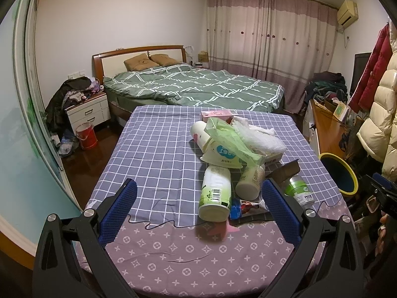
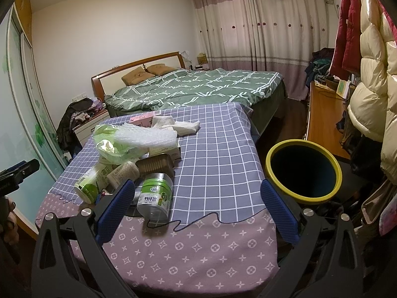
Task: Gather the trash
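A table point(image 1: 153, 149) draped in a grey-blue checked cloth with a mauve patterned hem is seen in front of a bed point(image 1: 198, 87) with a green quilt. A yellow-rimmed bin point(image 2: 303, 171) with a dark interior is placed just beside the table's right edge, mouth tilted toward the camera; hung coats point(image 2: 372, 74) crowd the space to its right. A thin dark thread is seen lying along the seam of the cloth.

The trash pile point(image 1: 235, 149) is heaped on the right-centre of the table: a white bottle with a green barcoded label point(image 1: 215, 193) on its side, a second pale bottle point(image 1: 250, 181) touching it, a clear green-labelled jar point(image 2: 155, 198), a green plastic bag point(image 1: 230, 136), bubble wrap point(image 2: 146, 136), paper towel point(image 2: 183, 126) and a pink carton point(image 1: 215, 115).

The left gripper point(image 1: 199, 207) is held wide open and empty, the barcoded bottle lying between its blue pads. The right gripper point(image 2: 196, 208) is likewise spread wide and empty; the jar lies just inside its left pad.

The bin mouth is shown fully only in the right wrist view. A snack wrapper point(image 1: 248, 204) beside the barcoded bottle is made out only in the left wrist view
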Demonstrator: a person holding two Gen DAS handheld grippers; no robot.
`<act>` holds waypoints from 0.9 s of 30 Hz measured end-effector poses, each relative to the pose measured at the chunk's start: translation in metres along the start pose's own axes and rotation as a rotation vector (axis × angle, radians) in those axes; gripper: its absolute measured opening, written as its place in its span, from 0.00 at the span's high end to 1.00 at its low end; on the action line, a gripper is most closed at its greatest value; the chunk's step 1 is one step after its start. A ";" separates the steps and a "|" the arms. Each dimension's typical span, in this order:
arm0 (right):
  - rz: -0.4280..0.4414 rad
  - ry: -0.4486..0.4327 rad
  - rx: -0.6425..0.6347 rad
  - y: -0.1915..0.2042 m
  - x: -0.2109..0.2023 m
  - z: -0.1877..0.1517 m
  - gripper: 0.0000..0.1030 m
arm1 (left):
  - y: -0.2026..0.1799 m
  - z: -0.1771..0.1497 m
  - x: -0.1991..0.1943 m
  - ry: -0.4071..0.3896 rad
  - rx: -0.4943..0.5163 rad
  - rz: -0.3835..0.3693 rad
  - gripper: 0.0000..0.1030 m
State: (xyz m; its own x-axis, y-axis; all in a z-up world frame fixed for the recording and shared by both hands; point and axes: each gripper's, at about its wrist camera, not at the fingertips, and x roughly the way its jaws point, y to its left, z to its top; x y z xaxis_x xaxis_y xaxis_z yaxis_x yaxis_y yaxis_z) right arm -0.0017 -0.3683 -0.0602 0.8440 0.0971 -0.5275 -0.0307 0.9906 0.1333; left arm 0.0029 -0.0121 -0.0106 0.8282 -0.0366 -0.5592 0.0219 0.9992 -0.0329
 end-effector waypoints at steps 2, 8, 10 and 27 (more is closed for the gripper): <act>0.000 0.001 0.000 0.000 0.000 0.000 0.06 | 0.000 -0.001 0.001 0.002 -0.001 0.000 0.04; 0.000 0.003 0.002 -0.001 0.002 -0.001 0.06 | -0.001 -0.002 0.002 0.006 -0.002 -0.002 0.04; 0.000 0.005 0.003 -0.001 0.003 -0.002 0.06 | -0.001 -0.002 0.003 0.006 -0.002 -0.002 0.04; 0.001 0.006 0.005 -0.002 0.004 -0.002 0.06 | -0.001 -0.001 0.003 0.008 -0.002 -0.002 0.04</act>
State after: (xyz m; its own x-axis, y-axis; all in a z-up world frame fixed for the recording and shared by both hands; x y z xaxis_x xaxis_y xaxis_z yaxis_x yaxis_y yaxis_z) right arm 0.0004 -0.3693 -0.0636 0.8409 0.0982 -0.5323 -0.0287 0.9901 0.1374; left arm 0.0051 -0.0134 -0.0132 0.8235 -0.0386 -0.5660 0.0224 0.9991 -0.0355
